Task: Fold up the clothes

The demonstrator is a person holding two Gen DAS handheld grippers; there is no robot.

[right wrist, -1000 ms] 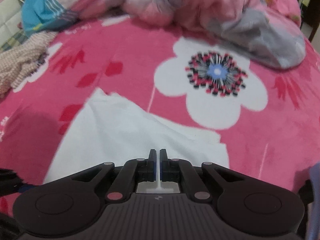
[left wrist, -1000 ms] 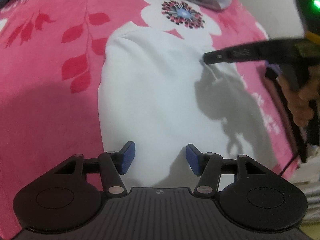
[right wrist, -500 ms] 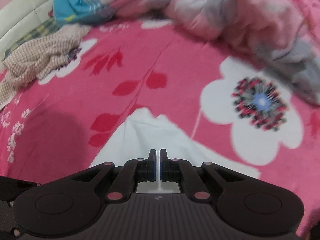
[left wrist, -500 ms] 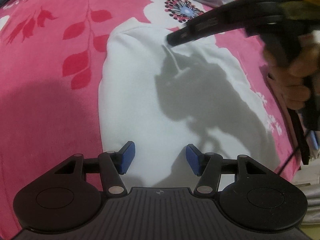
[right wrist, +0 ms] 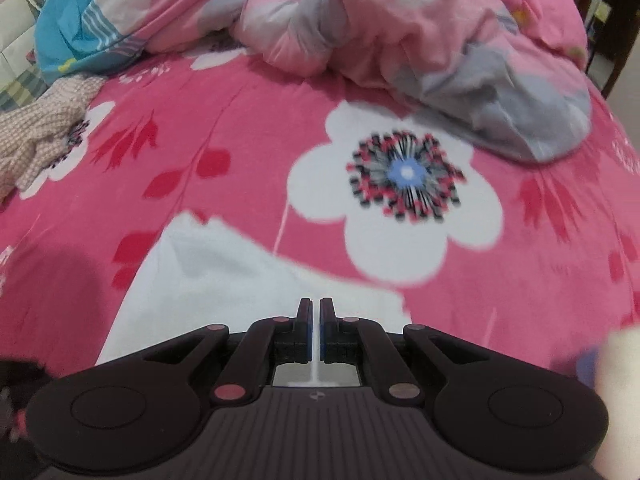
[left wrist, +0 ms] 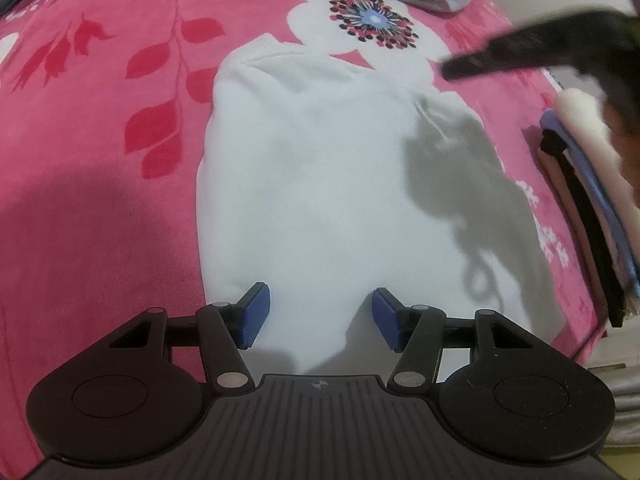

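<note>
A folded white garment (left wrist: 320,184) lies flat on the pink flowered bedspread (left wrist: 100,120). My left gripper (left wrist: 320,316) is open, and its blue pads (left wrist: 252,316) straddle the garment's near edge without pinching it. In the left wrist view, my right gripper (left wrist: 452,70) hovers blurred above the garment's far right corner and casts a shadow on the cloth. The right wrist view shows the right gripper (right wrist: 315,320) shut with nothing held. Below it lies the garment's far end (right wrist: 208,276).
A stack of folded clothes (left wrist: 588,200) sits at the bed's right edge. A crumpled pink and grey duvet (right wrist: 420,48) lies at the far end. A blue patterned cloth (right wrist: 80,28) and a beige knit piece (right wrist: 40,132) lie at the far left.
The right gripper swung left over the middle of the garment, then back to the right beyond its far right corner. The left gripper and the garment have stayed put.
</note>
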